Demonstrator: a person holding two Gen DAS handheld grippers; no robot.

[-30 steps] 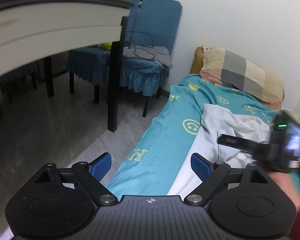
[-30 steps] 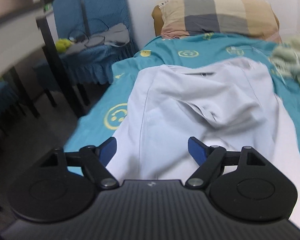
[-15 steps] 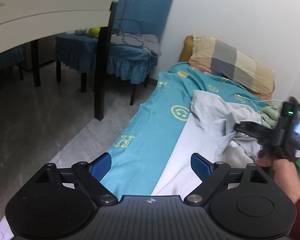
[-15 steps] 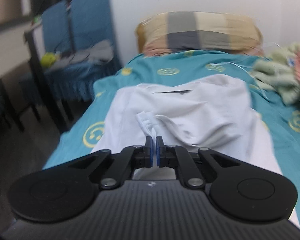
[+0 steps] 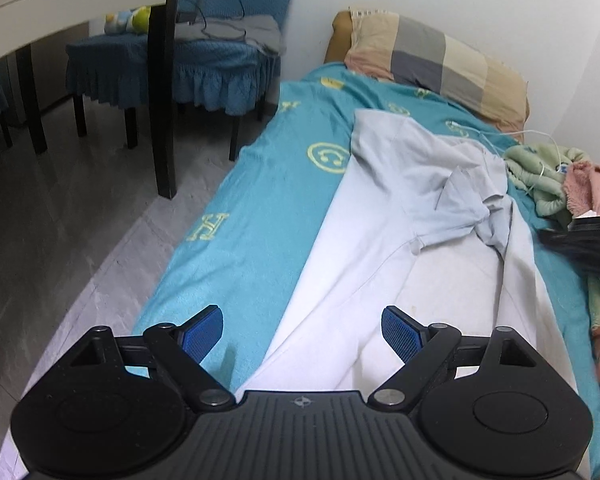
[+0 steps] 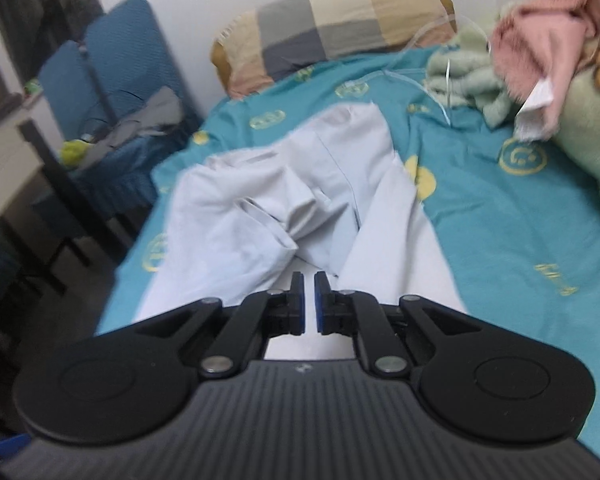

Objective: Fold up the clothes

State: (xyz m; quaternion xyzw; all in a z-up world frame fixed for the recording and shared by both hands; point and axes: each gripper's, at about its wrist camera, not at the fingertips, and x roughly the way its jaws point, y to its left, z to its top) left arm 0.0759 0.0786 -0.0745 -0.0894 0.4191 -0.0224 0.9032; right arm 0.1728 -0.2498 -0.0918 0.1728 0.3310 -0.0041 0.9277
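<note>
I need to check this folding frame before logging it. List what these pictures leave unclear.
- Right wrist view: whether the right gripper, nearly shut, pinches the white garment; motion blur hides the contact.
- Left wrist view: the garment's near hem, covered by the left gripper, which stands open.
- Left wrist view: the right gripper, a dark blur cut by the right edge.

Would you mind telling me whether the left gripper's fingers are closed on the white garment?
No, the left gripper stands wide open above the white garment, its blue pads far apart.

One garment point(image 5: 400, 216), one pillow point(image 5: 432, 56) and two blankets point(image 6: 460, 80) are lying on the bed point(image 5: 260, 200); two chairs point(image 6: 116, 56) are standing beside it.
</note>
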